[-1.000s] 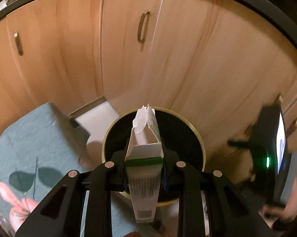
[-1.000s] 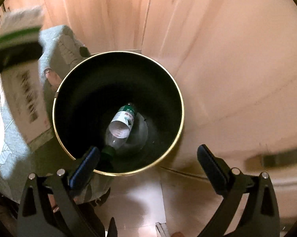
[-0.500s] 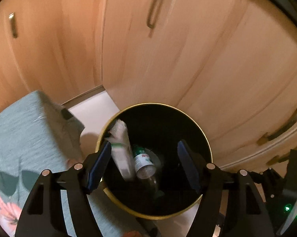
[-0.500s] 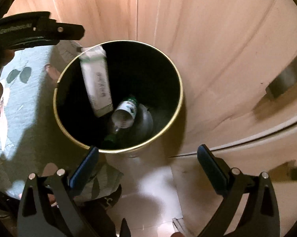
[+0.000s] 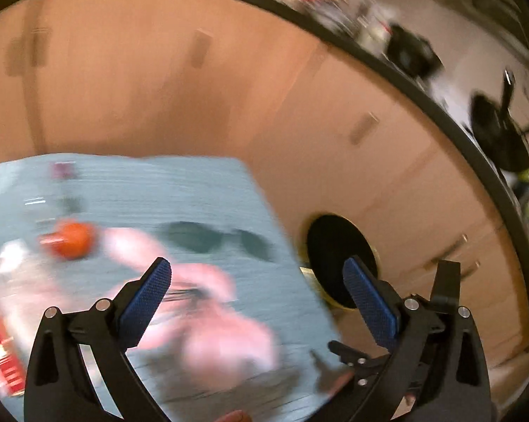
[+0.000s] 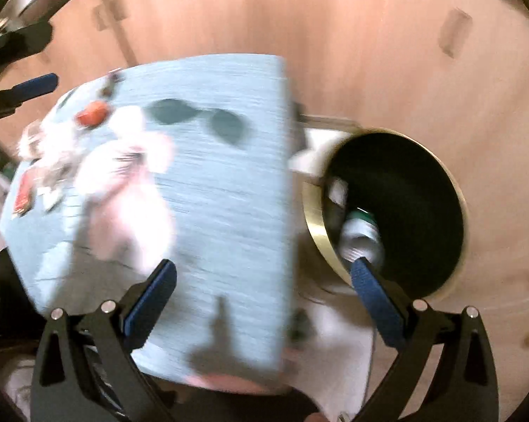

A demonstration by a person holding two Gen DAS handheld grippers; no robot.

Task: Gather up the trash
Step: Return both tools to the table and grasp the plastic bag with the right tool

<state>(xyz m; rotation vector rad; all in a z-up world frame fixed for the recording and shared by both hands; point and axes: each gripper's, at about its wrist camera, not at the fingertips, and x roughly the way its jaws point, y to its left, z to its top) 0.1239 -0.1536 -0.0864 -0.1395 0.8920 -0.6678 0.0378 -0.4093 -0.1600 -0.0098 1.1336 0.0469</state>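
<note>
Left wrist view, heavy motion blur. Left gripper point(image 5: 255, 302) spread wide, nothing between the blue pads point(image 5: 145, 300). Below it a tabletop point(image 5: 208, 193) covered in pale blue cloth with pink flower print and dark leaf shapes. At its left end an orange-red round thing point(image 5: 70, 240) and a red packet point(image 5: 2, 358), too smeared to identify. Right of the tabletop edge, on the floor, the black trash bin point(image 5: 338, 263) with gold rim, partly hidden by the right-hand pad. Light wood cabinet doors point(image 5: 158, 81) fill the background; a dark-edged counter point(image 5: 468, 147) curves above, with blurred dark objects on it.

Right wrist view, also blurred. Right gripper point(image 6: 260, 302) wide open, holding nothing. Same blue cloth tabletop to the left; orange-red thing and clutter sit at its far left corner. Trash bin to the right, beside the tabletop edge, standing on pale floor point(image 6: 338, 334). Inside the bin: a plastic bottle point(image 6: 364, 235) with green-white label and a white carton point(image 6: 336, 190) against the near wall. The left gripper's blue pad shows at the far left edge. Wood cabinets behind.
</note>
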